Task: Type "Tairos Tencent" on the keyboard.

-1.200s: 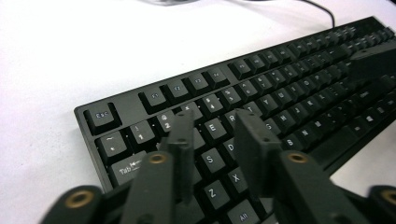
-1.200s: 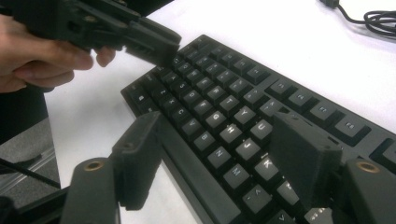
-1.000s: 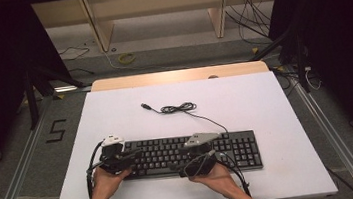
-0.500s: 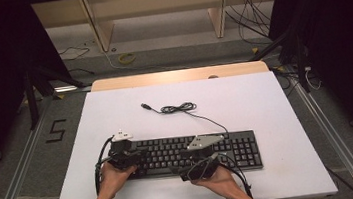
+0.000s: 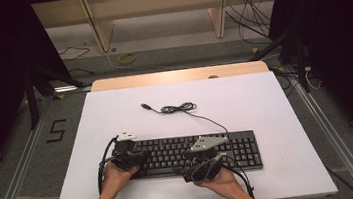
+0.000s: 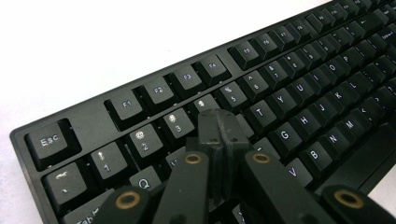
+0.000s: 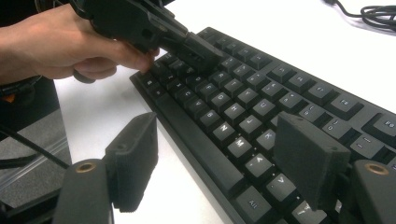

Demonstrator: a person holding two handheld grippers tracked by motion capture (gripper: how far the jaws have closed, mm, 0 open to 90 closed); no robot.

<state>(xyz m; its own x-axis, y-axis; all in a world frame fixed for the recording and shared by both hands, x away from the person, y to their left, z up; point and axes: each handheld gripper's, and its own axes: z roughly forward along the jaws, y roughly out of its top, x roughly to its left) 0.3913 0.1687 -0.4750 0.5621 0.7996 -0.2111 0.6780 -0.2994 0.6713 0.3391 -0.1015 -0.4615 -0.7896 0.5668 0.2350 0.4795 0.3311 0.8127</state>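
Keyboard (image 5: 191, 154), black with white legends, lies flat along the near half of the white table (image 5: 265, 104). Left gripper (image 6: 218, 122) has just closed; its jaws now meet with nothing between them, tips over the keys around 4 and R at the keyboard's left end. Right gripper (image 7: 219, 158) stands open, jaws astride the front edge near the space bar. A coiled black cable (image 5: 178, 108) lies beyond. Grey floor (image 5: 29, 151) surrounds the table.

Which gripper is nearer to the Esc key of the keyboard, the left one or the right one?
Left. The left gripper, fingers shut, rests over the number row, close to the Esc key. The right gripper, fingers open, is at the keyboard's front edge, farther along.
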